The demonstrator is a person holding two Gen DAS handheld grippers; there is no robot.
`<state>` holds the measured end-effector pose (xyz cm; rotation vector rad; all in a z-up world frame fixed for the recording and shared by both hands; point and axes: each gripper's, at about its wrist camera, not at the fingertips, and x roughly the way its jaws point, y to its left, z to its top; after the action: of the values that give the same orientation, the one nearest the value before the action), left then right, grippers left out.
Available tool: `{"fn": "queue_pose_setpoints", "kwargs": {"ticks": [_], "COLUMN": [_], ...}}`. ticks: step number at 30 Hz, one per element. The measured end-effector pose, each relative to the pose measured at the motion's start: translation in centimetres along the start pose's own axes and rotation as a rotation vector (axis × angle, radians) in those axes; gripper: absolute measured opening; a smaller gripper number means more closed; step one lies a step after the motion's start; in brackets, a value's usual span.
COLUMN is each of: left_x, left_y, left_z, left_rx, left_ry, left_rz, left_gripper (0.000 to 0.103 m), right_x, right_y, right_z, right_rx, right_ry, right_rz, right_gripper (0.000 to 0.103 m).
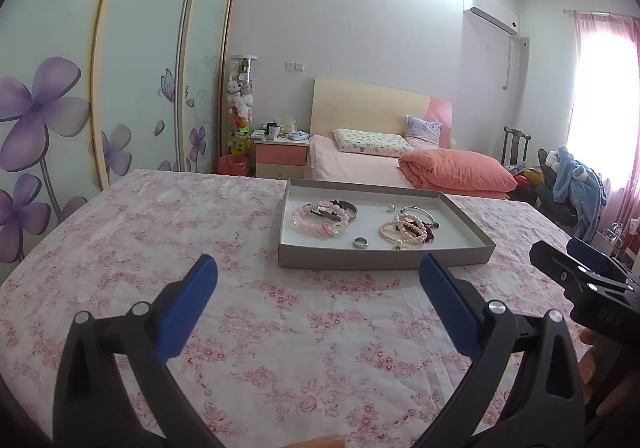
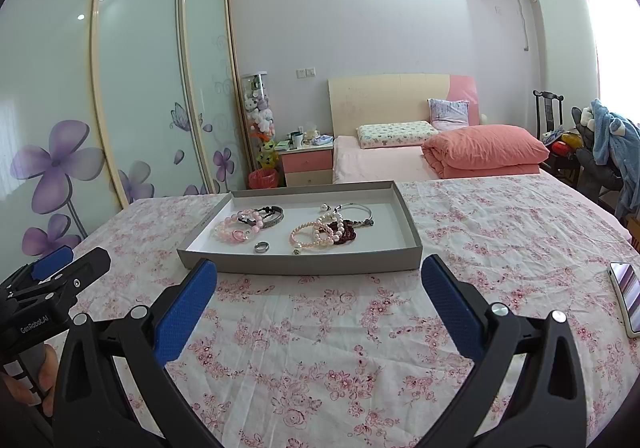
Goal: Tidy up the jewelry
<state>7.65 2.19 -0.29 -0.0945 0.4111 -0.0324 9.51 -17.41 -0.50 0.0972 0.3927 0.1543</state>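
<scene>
A shallow grey tray sits on the floral tablecloth. Inside it lie pink bead bracelets, a dark band bracelet, a silver ring, pearl bracelets, a dark red bead bracelet and a silver bangle. My left gripper is open and empty, just before the tray's near wall. My right gripper is open and empty, also just short of the tray. Each gripper shows at the other view's edge.
A phone lies on the cloth at the right. Behind the table stand a bed with a pink quilt, a nightstand, sliding wardrobe doors at left and a chair with clothes at right.
</scene>
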Motion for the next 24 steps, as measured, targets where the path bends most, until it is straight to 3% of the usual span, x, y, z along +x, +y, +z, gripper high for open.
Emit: {"fn": "queue_pose_setpoints", "kwargs": {"ticks": [24], "left_x": [0.48], "left_y": [-0.22], "left_z": [-0.34], "left_rx": [0.000], "left_ry": [0.011], "left_rz": [0.002], "left_gripper": [0.099], "right_x": [0.18], "right_y": [-0.05], "right_z": [-0.25], "right_rx": [0.006], "right_ry": [0.008], "right_rz": [0.002], "right_gripper": [0.101]}}
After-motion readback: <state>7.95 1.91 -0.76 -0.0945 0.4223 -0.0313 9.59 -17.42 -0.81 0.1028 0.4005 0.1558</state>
